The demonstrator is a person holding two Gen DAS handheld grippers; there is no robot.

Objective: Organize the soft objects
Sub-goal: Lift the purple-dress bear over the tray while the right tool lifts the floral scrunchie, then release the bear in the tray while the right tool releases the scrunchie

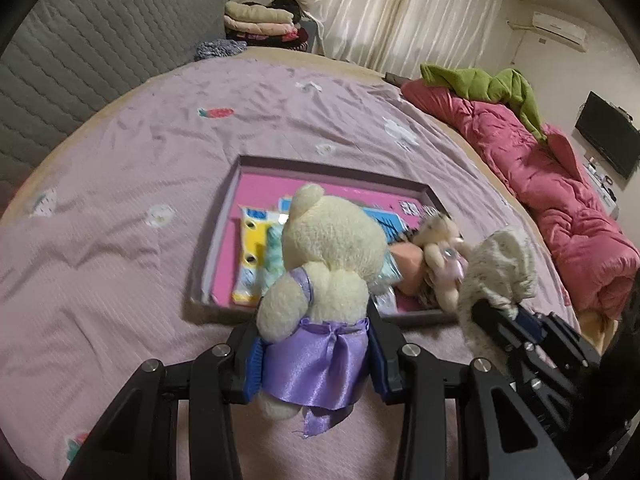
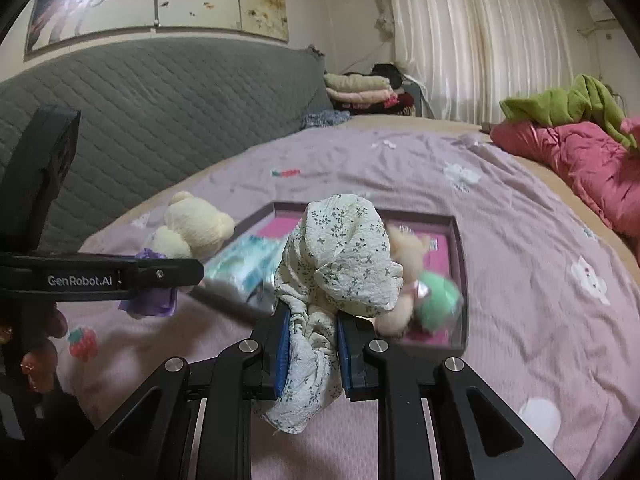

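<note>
The cream teddy bear (image 1: 332,256) in a purple satin dress is clamped at the waist by the left gripper (image 1: 316,354), held above the near edge of the shallow pink-lined box (image 1: 224,216) on the bed. The right gripper (image 2: 312,344) is clamped on one bunched floral cloth (image 2: 340,256), just right of the bear. To place well, carry each item fully over the box floor, lower it until it rests, then release; avoid the near wall. Inside the box: one small plush doll (image 1: 440,256), one peach item, several flat packets. Two grippers, two held items.
</note>
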